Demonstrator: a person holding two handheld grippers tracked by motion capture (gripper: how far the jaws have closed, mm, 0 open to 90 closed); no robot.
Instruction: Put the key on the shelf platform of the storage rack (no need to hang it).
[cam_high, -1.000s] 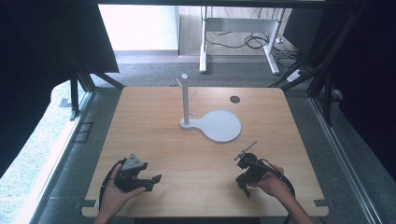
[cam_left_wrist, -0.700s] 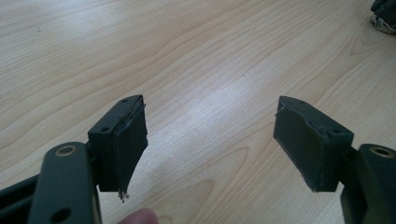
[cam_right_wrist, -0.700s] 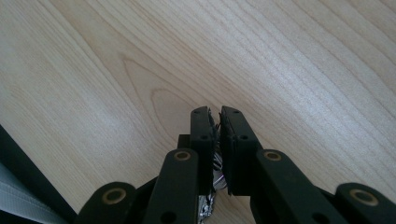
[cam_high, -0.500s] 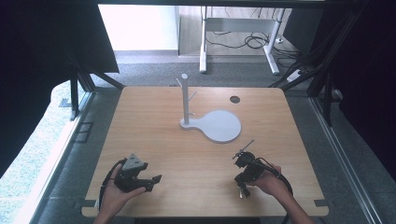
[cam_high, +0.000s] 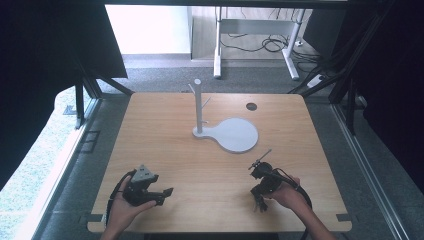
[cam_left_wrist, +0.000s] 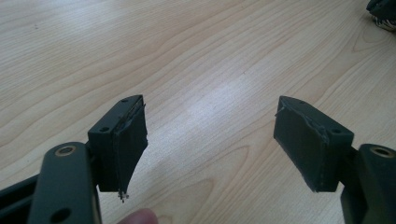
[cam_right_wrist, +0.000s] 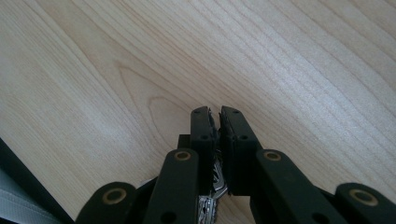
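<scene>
While both hands rest low at the near edge of the wooden tabletop (cam_high: 165, 130), the left tool (cam_high: 161, 192) sits in the left hand (cam_high: 122, 207) with its jaws spread wide apart over bare wood, nothing between them. A fingertip shows at the bottom of the left gripper view, just below that tool (cam_left_wrist: 210, 140). To the right, the right hand (cam_high: 286, 194) holds the right tool (cam_high: 259, 202), which points toward the near edge; in the right gripper view its jaws (cam_right_wrist: 218, 123) stand pressed together, and I cannot tell whether the small striped bit deep between them is a held thing. Farther off, well apart from both tools, the white stand (cam_high: 198, 107) rises upright from its round flat base (cam_high: 236, 135) near the middle of the tabletop. Beyond it, a small dark hole (cam_high: 251, 106) marks the far side.
</scene>
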